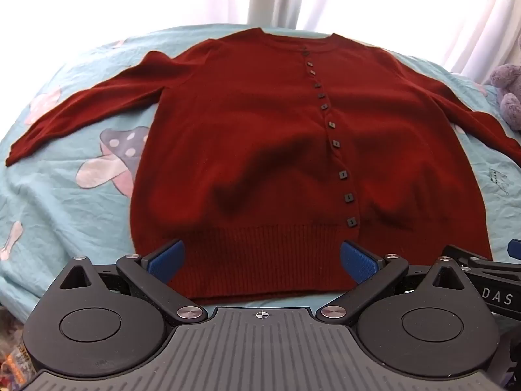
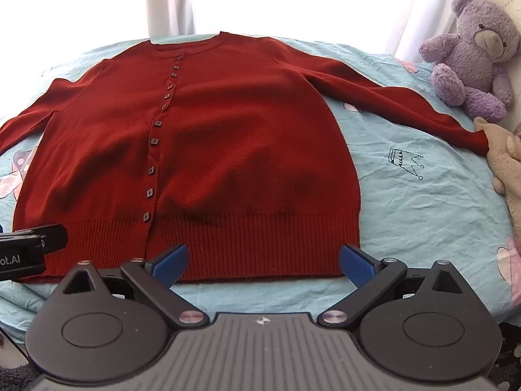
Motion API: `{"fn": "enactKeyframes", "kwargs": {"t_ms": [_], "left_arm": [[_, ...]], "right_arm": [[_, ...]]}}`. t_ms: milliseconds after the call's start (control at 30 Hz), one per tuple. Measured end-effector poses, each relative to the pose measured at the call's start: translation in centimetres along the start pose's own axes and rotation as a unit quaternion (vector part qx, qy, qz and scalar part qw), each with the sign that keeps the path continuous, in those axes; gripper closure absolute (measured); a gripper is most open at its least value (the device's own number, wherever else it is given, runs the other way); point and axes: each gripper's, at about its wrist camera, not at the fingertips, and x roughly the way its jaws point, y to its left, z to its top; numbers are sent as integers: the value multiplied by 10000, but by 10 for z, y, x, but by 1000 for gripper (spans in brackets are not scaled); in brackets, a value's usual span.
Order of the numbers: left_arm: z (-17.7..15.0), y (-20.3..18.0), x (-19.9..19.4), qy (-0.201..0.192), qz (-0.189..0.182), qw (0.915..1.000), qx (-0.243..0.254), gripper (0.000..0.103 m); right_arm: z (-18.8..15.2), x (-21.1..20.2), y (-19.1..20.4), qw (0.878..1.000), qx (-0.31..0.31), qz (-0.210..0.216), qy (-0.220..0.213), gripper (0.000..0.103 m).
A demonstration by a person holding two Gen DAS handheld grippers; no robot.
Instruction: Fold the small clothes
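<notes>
Pale blue bedsheet [image 2: 423, 202] carries a red cardigan [image 1: 260, 123] spread flat and buttoned, sleeves out, no fold made yet. At the cardigan's ribbed hem [image 2: 260, 244] both the left gripper [image 1: 262, 260] and right gripper [image 2: 263, 262] hover, jaws released wide, grasping nothing.

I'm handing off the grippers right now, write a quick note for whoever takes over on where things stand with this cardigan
Left gripper: open, empty, over the ribbed hem left of the buttons.
Right gripper: open, empty, over the hem at the right corner.
Cardigan: flat on the blue sheet, buttoned, front up, collar away from you, both sleeves spread out to the sides. The right cuff lies close to a beige plush toy; a purple teddy bear sits behind it.
Done: garment laid out, a few soft wrinkles remain.
Left: every fold. Probably sleeves in first, then hem up toward the collar.
</notes>
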Motion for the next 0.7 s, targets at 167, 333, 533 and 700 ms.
{"fn": "enactKeyframes", "kwargs": {"t_ms": [167, 333, 533, 700], "left_arm": [[-2, 1, -1, -9, 10, 10000, -16, 0], [-5, 8, 8, 13, 21, 10000, -13, 0], [-1, 4, 6, 34, 66, 10000, -3, 0], [-1, 4, 4, 26, 69, 10000, -4, 0]], "right_arm": [[0, 0, -1, 10000, -26, 13, -10, 4], [-4, 1, -4, 10000, -28, -14, 4, 4], [5, 3, 5, 10000, -74, 34, 40, 4], [4, 3, 4, 9999, -77, 46, 68, 4]]}}
